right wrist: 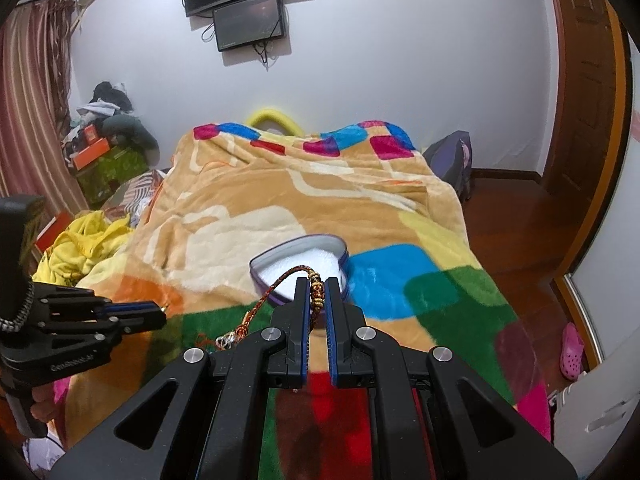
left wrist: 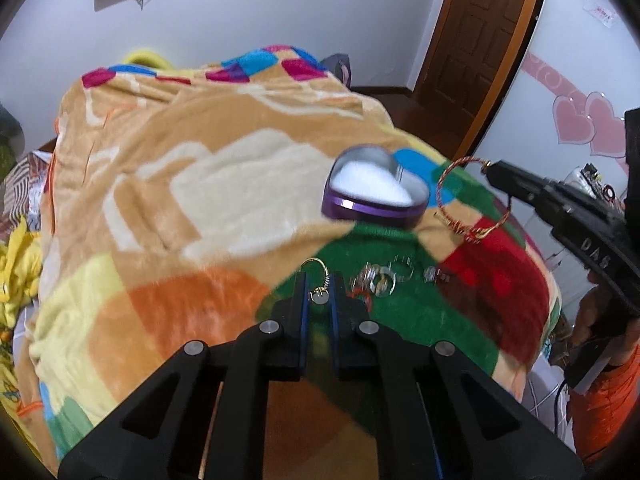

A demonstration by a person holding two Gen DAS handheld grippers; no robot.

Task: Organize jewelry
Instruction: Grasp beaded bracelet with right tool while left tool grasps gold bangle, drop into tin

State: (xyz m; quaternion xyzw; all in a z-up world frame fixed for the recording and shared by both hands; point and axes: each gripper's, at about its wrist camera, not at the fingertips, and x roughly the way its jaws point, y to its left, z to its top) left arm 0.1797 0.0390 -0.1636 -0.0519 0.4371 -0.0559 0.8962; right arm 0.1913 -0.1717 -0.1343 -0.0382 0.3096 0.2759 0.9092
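A purple heart-shaped box with a white lining lies open on the blanket; it also shows in the right wrist view. My left gripper is shut on a gold hoop earring just above the blanket. Several silver rings lie to its right. My right gripper is shut on a red-and-gold braided bracelet and holds it just short of the box. The bracelet hangs as a loop from the right gripper in the left wrist view.
A colourful plush blanket covers the bed. Yellow clothes and boxes lie at the left. A wooden door and floor are at the right. Two monitors hang on the far wall.
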